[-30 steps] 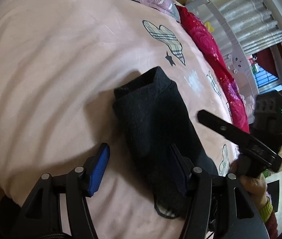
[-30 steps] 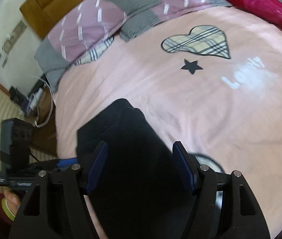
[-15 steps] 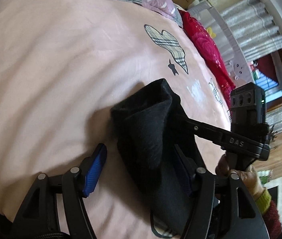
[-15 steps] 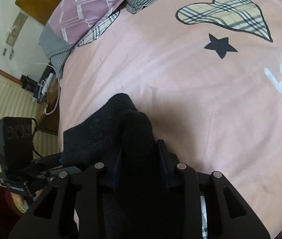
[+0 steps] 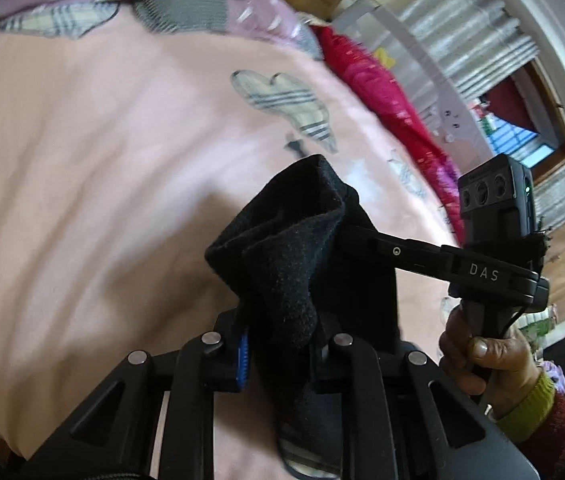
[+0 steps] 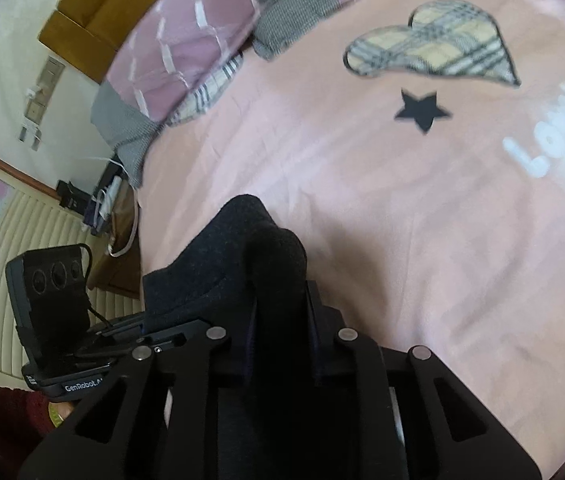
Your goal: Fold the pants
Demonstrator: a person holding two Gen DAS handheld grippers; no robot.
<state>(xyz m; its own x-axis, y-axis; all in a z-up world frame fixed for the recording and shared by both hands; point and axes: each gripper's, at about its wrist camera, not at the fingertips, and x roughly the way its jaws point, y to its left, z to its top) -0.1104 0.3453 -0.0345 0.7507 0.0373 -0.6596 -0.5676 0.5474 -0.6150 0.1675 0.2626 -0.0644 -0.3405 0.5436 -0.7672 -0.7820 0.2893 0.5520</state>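
The black pants point(image 5: 290, 248) are folded into a thick bundle and held up off the pink bedspread point(image 5: 82, 184). My left gripper point(image 5: 278, 356) is shut on the near edge of the bundle. My right gripper point(image 6: 282, 344) is shut on the other side of the same pants point(image 6: 242, 256). In the left wrist view the right gripper's finger point(image 5: 402, 250) reaches into the cloth from the right. In the right wrist view the left gripper's body point(image 6: 54, 304) is at lower left.
Purple and grey checked pillows point(image 6: 186, 52) lie at the bed head by a wooden headboard point(image 6: 94, 16). A red quilt point(image 5: 382, 92) lies along the far bed edge. A bedside stand with cables point(image 6: 110, 208) is left of the bed.
Both grippers went from open to shut on the pants, first the right, then the left. The bundle has been lifted off the bedspread and bunched up.
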